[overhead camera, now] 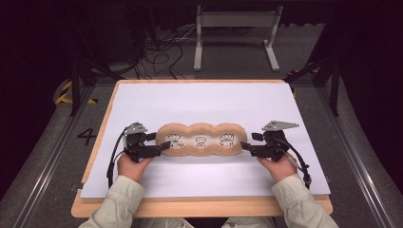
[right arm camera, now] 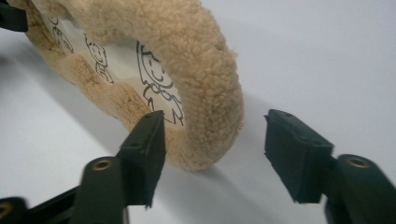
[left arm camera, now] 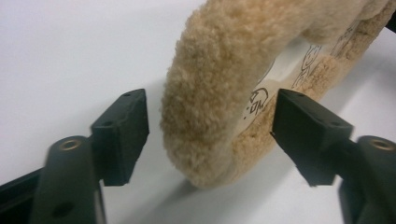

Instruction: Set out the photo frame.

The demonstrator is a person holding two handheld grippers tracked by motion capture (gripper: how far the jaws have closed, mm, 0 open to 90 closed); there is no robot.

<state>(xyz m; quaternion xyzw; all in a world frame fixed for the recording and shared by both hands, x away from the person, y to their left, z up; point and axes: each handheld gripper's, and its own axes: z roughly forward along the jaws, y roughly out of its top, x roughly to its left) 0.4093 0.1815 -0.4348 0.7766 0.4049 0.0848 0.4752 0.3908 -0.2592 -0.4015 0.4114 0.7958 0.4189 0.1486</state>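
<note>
The fleecy tan cushion [overhead camera: 200, 140] lies flat mid-table on the white sheet [overhead camera: 214, 102] (three cartoon figures on its face). At its 9 o'clock end the left gripper [overhead camera: 167, 144] straddles the rim, jaws spread, not pinching — at 3 o'clock the right gripper [overhead camera: 243, 145] does likewise.

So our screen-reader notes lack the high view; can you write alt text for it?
A person's two hands each point an open gripper, left gripper and right gripper, at opposite ends of a tan plush cushion with three cartoon figures, lying on a white sheet.
</note>
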